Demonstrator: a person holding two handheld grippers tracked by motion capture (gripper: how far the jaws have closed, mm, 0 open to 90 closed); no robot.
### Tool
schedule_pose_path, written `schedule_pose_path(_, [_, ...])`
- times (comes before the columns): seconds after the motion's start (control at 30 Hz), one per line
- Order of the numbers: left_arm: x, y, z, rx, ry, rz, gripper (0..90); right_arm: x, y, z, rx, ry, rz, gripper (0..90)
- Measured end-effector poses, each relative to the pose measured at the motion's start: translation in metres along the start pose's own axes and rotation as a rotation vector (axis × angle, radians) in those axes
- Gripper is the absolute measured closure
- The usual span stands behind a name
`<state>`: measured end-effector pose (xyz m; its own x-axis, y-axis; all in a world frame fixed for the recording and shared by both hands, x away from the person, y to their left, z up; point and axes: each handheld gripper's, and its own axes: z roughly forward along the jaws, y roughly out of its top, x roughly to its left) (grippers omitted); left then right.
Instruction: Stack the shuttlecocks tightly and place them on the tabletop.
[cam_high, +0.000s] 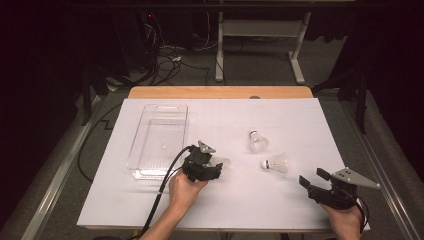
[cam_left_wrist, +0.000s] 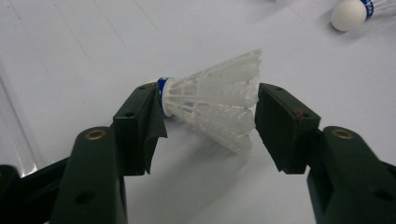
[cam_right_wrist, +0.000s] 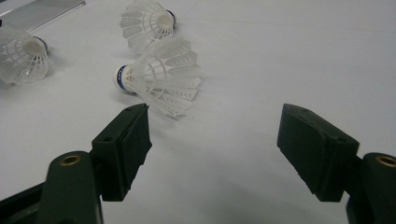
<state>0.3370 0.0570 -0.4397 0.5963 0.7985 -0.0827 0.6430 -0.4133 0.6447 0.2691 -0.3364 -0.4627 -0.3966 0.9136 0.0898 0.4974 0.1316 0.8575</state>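
Shuttlecock (cam_left_wrist: 212, 105) between left gripper (cam_left_wrist: 209, 122) fingers, closing on it, right gripper (cam_right_wrist: 212, 154) fingers wide, empty.

My black left gripper (cam_left_wrist: 210, 126) frames a white shuttlecock (cam_left_wrist: 212, 105) with a blue band, on a white sheet (cam_left_wrist: 93, 46).

A white sheet (cam_high: 300, 125) covers the wooden table (cam_high: 220, 92) under the left claw (cam_high: 216, 165), with tangled cables (cam_high: 167, 52) and a grey desk frame (cam_high: 218, 50) far beyond it.

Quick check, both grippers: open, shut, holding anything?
Left gripper: jaws astride a shuttlecock, touching it at both ends; firm grip cannot be told.
Right gripper: open, empty, short of another shuttlecock.
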Motion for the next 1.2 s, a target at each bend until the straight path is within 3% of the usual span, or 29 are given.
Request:
schedule_pose_path(0.37, [0.000,-0.001,0.000,0.010,-0.007,0.009,60.8,-0.001,0.000,0.000,-0.001,0.005,0.003,26.0])
schedule_pose_path(0.67, [0.000,-0.002,-0.004,0.014,-0.007,0.045,76.6,-0.001,0.000,0.000,-0.001,0.010,0.008,26.1])
schedule_pose_path(0.9, [0.003,-0.003,-0.010,0.019,-0.007,0.068,83.0,-0.001,0.000,0.000,0.000,0.013,0.007,26.1])
schedule_pose_path(1.2, [0.010,-0.002,-0.016,0.006,-0.005,0.062,87.4,-0.001,-0.001,0.000,0.001,0.013,0.009,26.1])
